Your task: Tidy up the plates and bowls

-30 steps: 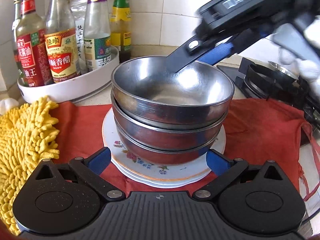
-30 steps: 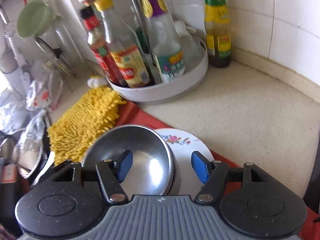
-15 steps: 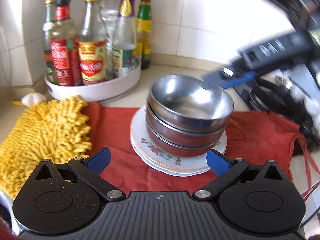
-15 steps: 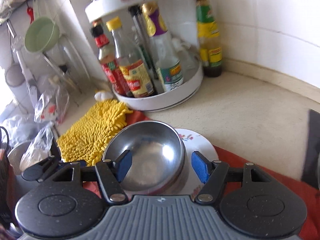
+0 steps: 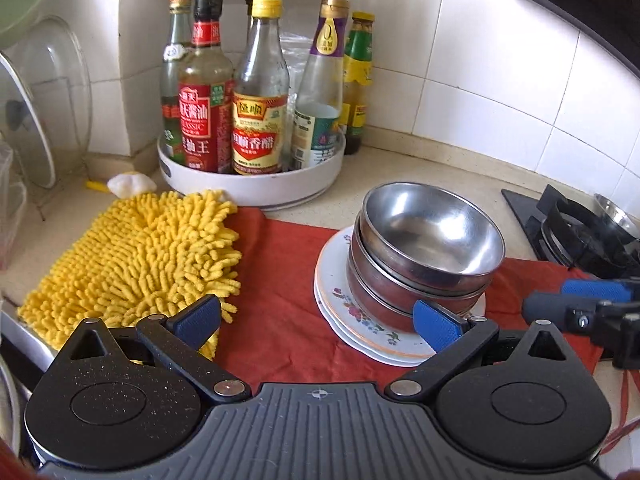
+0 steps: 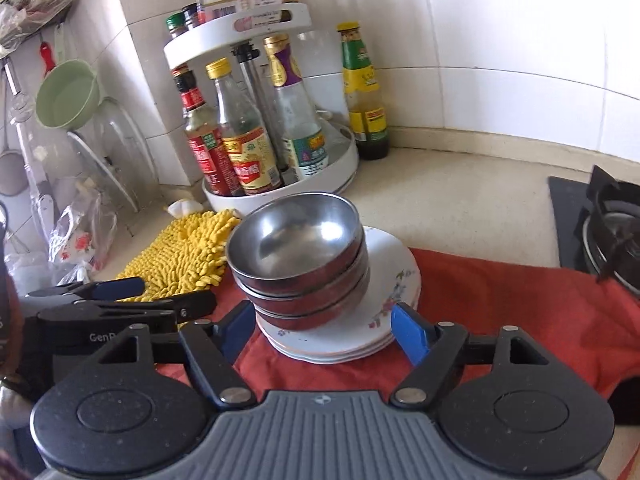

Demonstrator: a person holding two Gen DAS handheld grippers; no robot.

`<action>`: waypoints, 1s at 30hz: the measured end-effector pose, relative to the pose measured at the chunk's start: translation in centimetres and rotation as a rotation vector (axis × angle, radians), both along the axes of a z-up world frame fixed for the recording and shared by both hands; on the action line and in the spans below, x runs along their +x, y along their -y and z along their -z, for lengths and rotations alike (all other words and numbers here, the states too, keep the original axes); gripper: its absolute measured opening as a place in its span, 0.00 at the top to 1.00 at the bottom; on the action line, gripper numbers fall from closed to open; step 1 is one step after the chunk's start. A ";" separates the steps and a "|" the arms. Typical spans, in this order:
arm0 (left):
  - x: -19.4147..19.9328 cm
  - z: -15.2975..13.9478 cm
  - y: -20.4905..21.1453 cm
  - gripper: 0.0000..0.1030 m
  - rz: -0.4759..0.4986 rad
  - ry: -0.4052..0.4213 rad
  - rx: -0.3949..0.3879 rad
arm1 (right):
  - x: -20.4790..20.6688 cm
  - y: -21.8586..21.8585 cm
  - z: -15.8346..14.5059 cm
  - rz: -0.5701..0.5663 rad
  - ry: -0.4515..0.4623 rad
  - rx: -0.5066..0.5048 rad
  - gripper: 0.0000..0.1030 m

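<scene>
Three steel bowls (image 5: 428, 248) are nested in a stack on a pile of white flowered plates (image 5: 340, 304), all on a red cloth (image 5: 280, 280). The stack (image 6: 296, 248) and plates (image 6: 392, 276) also show in the right wrist view. My left gripper (image 5: 316, 320) is open and empty, low over the cloth, left of and in front of the stack. My right gripper (image 6: 322, 328) is open and empty, just in front of the plates. The right gripper's fingers (image 5: 592, 292) show at the right of the left wrist view. The left gripper's fingers (image 6: 120, 288) show at the left of the right wrist view.
A yellow chenille mitt (image 5: 136, 256) lies left of the cloth. A white turntable rack (image 5: 256, 188) of sauce bottles stands behind it, with a green-labelled bottle (image 5: 356, 80) beside it. A gas hob (image 5: 580, 232) is at the right. Glass lids (image 6: 116, 152) lean on the left wall.
Both grippers have drawn back and away from the bowl stack. The right gripper left the top bowl's rim and dropped to the right of the stack. The stack has not moved.
</scene>
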State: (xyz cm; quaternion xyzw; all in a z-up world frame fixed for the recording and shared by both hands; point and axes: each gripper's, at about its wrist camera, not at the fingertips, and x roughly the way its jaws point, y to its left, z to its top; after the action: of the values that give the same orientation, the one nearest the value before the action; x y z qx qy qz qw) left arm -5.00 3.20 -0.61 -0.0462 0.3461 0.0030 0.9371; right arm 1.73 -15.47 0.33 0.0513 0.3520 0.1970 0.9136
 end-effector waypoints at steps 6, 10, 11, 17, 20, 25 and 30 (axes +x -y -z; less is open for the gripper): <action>-0.8 -0.6 0.9 0.00 -0.026 0.019 0.029 | -0.5 0.2 -0.2 0.065 0.016 0.001 0.29; -1.1 -0.8 1.4 0.00 -0.037 0.023 0.034 | -0.7 0.0 -0.1 0.090 0.024 -0.027 0.28; -1.1 -0.8 1.5 0.00 -0.039 0.021 0.033 | -0.8 0.0 -0.1 0.095 0.025 -0.035 0.27; -1.5 -1.1 2.2 0.00 -0.040 0.032 0.055 | -0.9 0.2 0.3 0.116 0.014 -0.043 0.26; -1.5 -1.1 2.7 0.00 -0.040 0.032 0.073 | -0.9 0.2 0.4 0.121 0.014 -0.046 0.26; -1.4 -1.2 3.1 0.00 -0.035 0.031 0.078 | -0.8 0.1 0.5 0.123 0.010 -0.049 0.25; -1.3 -1.2 3.2 0.00 -0.039 0.030 0.083 | -0.8 0.1 0.5 0.130 0.015 -0.056 0.25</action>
State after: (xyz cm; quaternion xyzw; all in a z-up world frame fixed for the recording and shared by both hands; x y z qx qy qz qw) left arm -6.30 0.03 0.57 -0.0141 0.3308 0.0351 0.9430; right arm 0.92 -15.53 -0.21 0.0471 0.3464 0.1278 0.9282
